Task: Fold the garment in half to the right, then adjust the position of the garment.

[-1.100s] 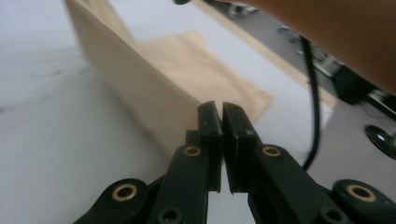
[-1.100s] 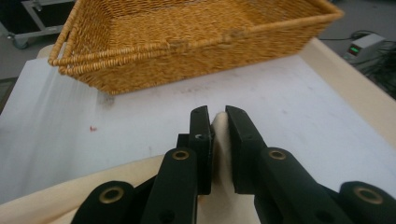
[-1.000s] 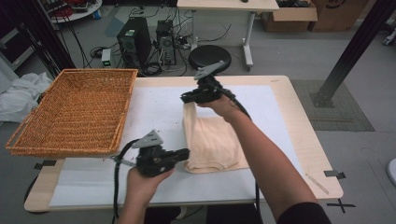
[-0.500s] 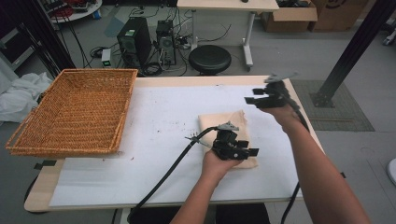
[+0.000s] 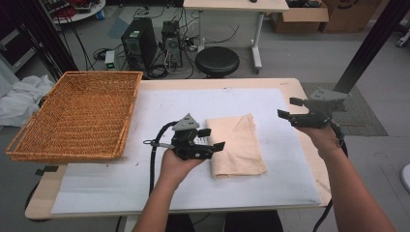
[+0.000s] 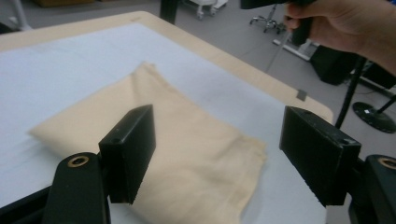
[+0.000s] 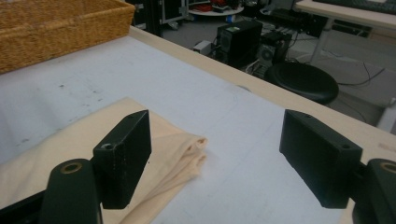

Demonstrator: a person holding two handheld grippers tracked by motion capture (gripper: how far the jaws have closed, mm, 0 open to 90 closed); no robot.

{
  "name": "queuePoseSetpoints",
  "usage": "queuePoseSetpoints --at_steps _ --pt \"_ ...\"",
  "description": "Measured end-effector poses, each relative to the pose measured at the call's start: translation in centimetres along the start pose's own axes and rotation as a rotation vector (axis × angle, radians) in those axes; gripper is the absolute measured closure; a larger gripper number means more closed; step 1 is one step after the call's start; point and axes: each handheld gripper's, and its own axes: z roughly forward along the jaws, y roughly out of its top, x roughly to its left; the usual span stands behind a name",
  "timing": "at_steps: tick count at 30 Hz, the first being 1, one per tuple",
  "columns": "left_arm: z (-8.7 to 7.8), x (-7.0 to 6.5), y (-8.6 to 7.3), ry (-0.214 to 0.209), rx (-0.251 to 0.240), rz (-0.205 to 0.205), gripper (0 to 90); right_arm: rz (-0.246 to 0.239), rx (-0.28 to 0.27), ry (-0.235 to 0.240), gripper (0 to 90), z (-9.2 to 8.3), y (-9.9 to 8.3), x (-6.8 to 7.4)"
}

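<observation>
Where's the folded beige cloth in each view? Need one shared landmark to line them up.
High view: the folded beige cloth lies centre-right on the white mat, by the left gripper.
Left gripper view: it lies centre-left, behind the left finger.
Right gripper view: its folded corner sits lower left.
Shared landmark: the table's pale wooden edge.

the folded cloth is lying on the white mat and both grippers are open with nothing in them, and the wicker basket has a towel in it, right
Not quite: the wicker basket holds nothing, as the high view shows. The rest stands: the folded cloth lies on the white mat, and the left gripper and right gripper are open.
</observation>
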Motion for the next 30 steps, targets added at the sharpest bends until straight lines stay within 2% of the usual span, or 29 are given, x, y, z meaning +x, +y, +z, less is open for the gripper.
queuePoseSetpoints --at_steps 2,5,7,13,16,18,20,22,27,29,30 --pt "-0.9 0.4 0.0 0.031 0.003 0.012 27.5 -0.02 -0.009 -0.002 21.5 -0.1 0.2 0.4" --pt "-1.7 0.6 -0.3 0.07 0.008 0.013 27.4 -0.018 -0.008 0.015 16.2 0.0 0.4 0.9" --pt "-2.0 0.9 -0.8 0.081 0.008 -0.004 27.4 -0.012 -0.012 0.026 16.3 0.2 0.6 1.2" --pt "-1.6 1.3 -3.1 0.139 0.058 -0.042 26.0 0.021 0.013 0.041 16.5 2.4 0.6 1.6" --pt "-0.8 1.5 -4.5 0.168 0.099 -0.064 26.1 0.028 0.072 0.033 17.6 4.4 0.3 1.8" --pt "0.0 1.5 -5.4 0.181 0.128 -0.077 26.1 0.034 0.095 0.044 18.9 6.0 0.0 1.9" --pt "0.8 1.5 -6.1 0.181 0.151 -0.09 26.2 0.032 0.131 0.05 19.4 7.7 -0.3 1.9" --pt "1.6 1.4 -6.6 0.182 0.173 -0.09 26.2 0.05 0.174 0.063 20.7 9.6 -1.0 1.6" --pt "3.8 0.6 -7.8 0.155 0.228 -0.103 26.3 0.113 0.262 0.098 24.2 12.8 -3.3 0.7" --pt "4.3 0.4 -8.2 0.147 0.25 -0.103 26.9 0.123 0.314 0.115 26.8 13.8 -4.2 0.5" --pt "4.4 0.2 -8.4 0.137 0.257 -0.113 28.1 0.123 0.363 0.117 29.8 14.3 -4.8 0.3"
